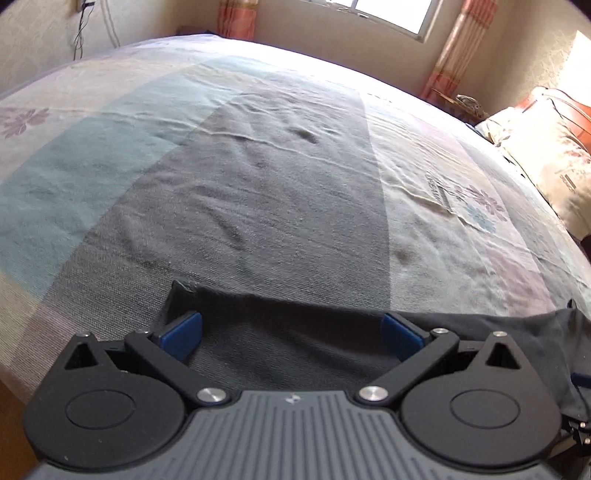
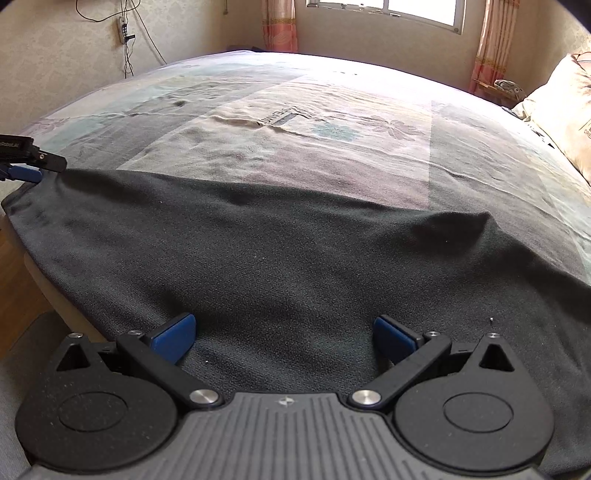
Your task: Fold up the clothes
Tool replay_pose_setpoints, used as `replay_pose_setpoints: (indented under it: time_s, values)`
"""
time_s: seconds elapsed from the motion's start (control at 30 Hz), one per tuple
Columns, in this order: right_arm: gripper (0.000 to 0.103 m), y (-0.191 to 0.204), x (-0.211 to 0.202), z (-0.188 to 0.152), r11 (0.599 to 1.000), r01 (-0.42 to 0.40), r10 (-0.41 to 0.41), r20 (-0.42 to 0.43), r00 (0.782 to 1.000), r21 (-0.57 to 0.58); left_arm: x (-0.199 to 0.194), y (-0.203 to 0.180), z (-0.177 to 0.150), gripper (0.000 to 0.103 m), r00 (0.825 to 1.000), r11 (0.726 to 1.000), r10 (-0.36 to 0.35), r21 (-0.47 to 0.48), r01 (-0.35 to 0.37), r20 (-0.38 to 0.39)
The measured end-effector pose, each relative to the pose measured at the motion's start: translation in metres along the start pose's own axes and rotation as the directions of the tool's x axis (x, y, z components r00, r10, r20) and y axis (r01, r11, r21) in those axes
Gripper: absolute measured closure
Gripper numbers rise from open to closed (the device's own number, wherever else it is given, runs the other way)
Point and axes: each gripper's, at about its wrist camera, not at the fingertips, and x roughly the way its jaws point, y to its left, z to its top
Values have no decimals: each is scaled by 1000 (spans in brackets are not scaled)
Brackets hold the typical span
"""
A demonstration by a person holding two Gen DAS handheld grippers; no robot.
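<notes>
Both fingers spread wide over dark garment [image 2: 280, 258], bedsheet [image 2: 332, 147] lettering unreadable

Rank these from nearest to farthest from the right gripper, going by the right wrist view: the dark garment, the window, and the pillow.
1. dark garment, right beneath the right gripper, spread over the bed's near edge.
2. pillow, off to the right side of the bed.
3. window, on the far wall, top centre.

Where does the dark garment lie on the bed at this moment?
The dark garment lies spread along the near edge of the patchwork bedsheet, beneath the open right gripper; the open left gripper is at its left end.
</notes>
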Motion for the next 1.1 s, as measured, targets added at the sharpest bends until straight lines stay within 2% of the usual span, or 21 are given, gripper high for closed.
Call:
replay_pose_setpoints:
  time_s: [0.13,0.2,0.3,0.37,0.43,0.6,0.63,0.73,0.83,0.93,1.07,1.1]
  values:
    - [0,0,0,0,1000,0,0,0,1000,-1,-3,4,6,1,1000,999,-10,-33,10,2]
    - [0,1,0,0,1000,3,-3,0,1000,1,-10,-4,8,1,1000,1000,-8,-4,8,14]
    - [0,1,1,0,1000,6,-6,2,1000,4,-7,-10,6,1,999,998,-52,24,52,-11]
    - [0,2,1,-1,1000,7,-7,5,1000,5,3,-11,1,1,998,999,-31,32,33,-46]
    - [0,1,0,-1,1000,6,-6,6,1000,4,3,-14,-3,1,999,998,-21,65,22,-26]
    - [0,-4,-7,3,1000,-10,10,24,1000,5,-11,-24,-2,1,998,998,-42,42,44,-52]
    - [0,-6,-9,5,1000,-12,12,34,999,6,-17,-29,-4,1,998,997,-46,52,48,-49]
    - [0,-24,-21,21,1000,5,-9,133,991,27,-30,-45,-17,1,998,995,-35,96,39,-48]
    - [0,-52,-15,41,998,20,-30,155,987,63,-41,-62,-32,1,998,990,-37,136,43,-47]
    - [0,-76,2,53,993,-14,-3,148,989,115,-47,-76,-46,1,999,988,-18,150,22,-27]
    - [0,-83,31,58,985,-111,98,107,989,129,-39,-83,-59,1,998,990,-46,128,52,-49]
    - [0,-84,38,57,986,-100,89,87,992,131,-36,-82,-61,1,998,992,-43,120,49,-56]
